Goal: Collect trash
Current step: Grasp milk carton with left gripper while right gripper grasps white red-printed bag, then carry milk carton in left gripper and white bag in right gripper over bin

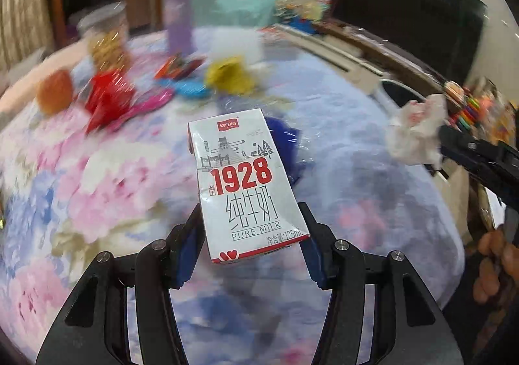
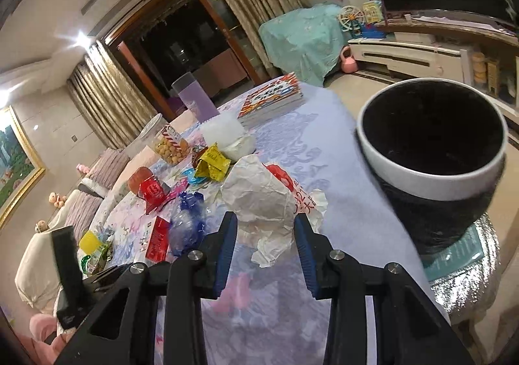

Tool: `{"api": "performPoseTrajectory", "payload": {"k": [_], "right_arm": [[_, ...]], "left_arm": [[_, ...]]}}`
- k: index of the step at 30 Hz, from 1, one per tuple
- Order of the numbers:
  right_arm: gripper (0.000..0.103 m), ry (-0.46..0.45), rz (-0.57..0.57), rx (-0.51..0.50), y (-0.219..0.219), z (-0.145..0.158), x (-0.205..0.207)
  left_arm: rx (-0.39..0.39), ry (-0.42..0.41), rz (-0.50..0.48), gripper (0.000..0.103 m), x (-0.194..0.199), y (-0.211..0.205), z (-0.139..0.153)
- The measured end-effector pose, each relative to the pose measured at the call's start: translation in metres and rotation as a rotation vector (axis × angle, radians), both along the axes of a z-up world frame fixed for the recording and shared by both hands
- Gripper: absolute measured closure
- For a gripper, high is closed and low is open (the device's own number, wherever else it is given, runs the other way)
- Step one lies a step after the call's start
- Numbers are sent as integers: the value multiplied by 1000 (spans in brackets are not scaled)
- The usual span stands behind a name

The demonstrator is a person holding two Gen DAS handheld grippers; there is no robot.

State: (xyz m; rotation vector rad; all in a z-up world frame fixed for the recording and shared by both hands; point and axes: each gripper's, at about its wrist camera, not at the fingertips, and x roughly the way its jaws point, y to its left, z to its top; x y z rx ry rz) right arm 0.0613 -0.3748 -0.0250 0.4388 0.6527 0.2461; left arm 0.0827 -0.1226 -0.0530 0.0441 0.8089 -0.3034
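A white milk carton (image 1: 240, 183) with red "1928" print sits upright between the blue pads of my left gripper (image 1: 251, 222), which is shut on its lower half above the flowered tablecloth (image 1: 340, 125). My right gripper (image 2: 266, 222) is shut on a crumpled white paper wrapper (image 2: 259, 199); in the left wrist view that same wrapper (image 1: 416, 135) hangs from the right gripper's fingertips (image 1: 454, 141) at the far right. A black bin with a white rim (image 2: 434, 170) stands just right of the table edge, close to the right gripper.
More litter lies on the cloth: a yellow wrapper (image 2: 212, 164), a red wrapper (image 2: 150, 190) and crumpled blue plastic (image 2: 188, 219). A snack jar (image 2: 168, 141), a purple cup (image 2: 194, 99) and books (image 2: 272, 96) stand farther back. A hand (image 1: 493, 264) shows at the right edge.
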Motion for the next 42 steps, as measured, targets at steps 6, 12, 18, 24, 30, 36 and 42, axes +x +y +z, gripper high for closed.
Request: {"api": "performPoseTrajectory", "payload": {"k": [6,12,18,24,30,36,42], "right_arm": [[67,-25,-51,-2,-20,8,-16],[103,-22,-93,1,-39,11,-26],[95,20,-80,33,-46,-2,-20],[33,35,-48,51,-35,-14,-9],[35,78,-13,-26,-17,-26,16],[77,82,-11,-33,-20,-32,14],[77,23,-66,-26,-44,-11,-3]], "left_arm": [[-23,-39,-127,49,-11,-50,20],[-29,-22,-200,49,-6,-84,21],[-36,3,-181,49,1,-77,13],[-43,11,-146,49,5,-56,6],[-49,31,-146,49,10,-53,1],[-52,28,-178,49,17,-63,4],[-47,24,-230,49,26,-90,11]]}}
